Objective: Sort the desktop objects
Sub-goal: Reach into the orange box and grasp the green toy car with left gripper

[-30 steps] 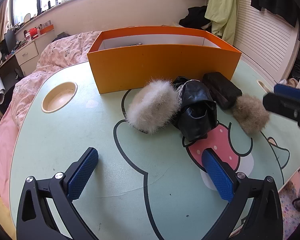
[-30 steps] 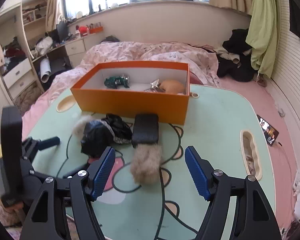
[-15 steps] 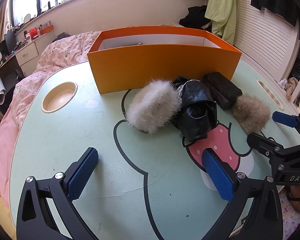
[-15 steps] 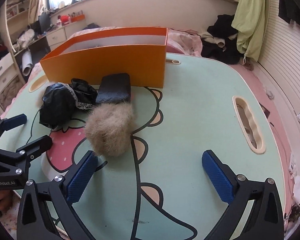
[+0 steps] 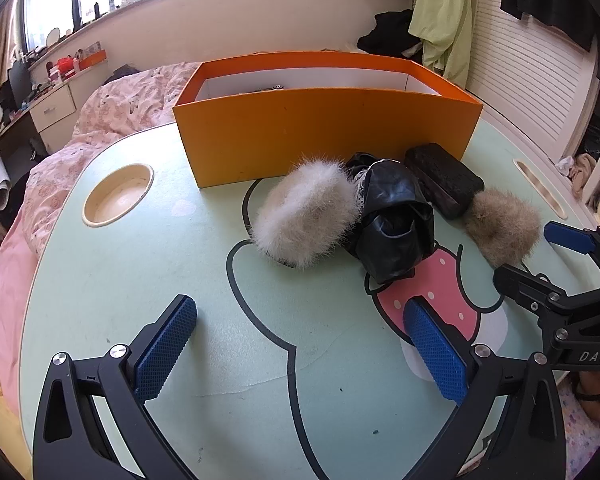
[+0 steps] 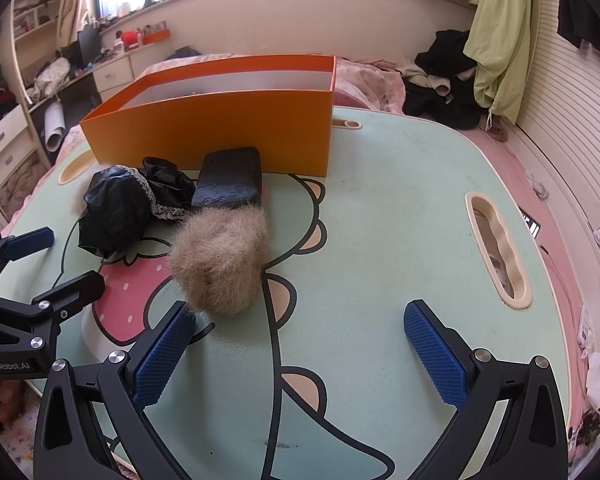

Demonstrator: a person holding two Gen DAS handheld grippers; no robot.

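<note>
Reading "GenRobot.AI", left hand-held gripper point(image 5: 300, 344) spread; right hand-held gripper point(image 6: 300, 344), "DAS", spread, empty.

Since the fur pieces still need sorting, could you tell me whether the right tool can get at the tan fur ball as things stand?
Probably yes. The right tool is open and empty, and the tan fur ball lies just ahead, beside its left finger, with only bare table between. It touches the black case behind.

Before you: white fur puff point(image 5: 306, 212), black crumpled bag point(image 5: 396, 220) (lace-trimmed), dark case point(image 5: 444, 180), tan fur puff point(image 6: 222, 258), clustered by orange box point(image 5: 324, 132).
</note>
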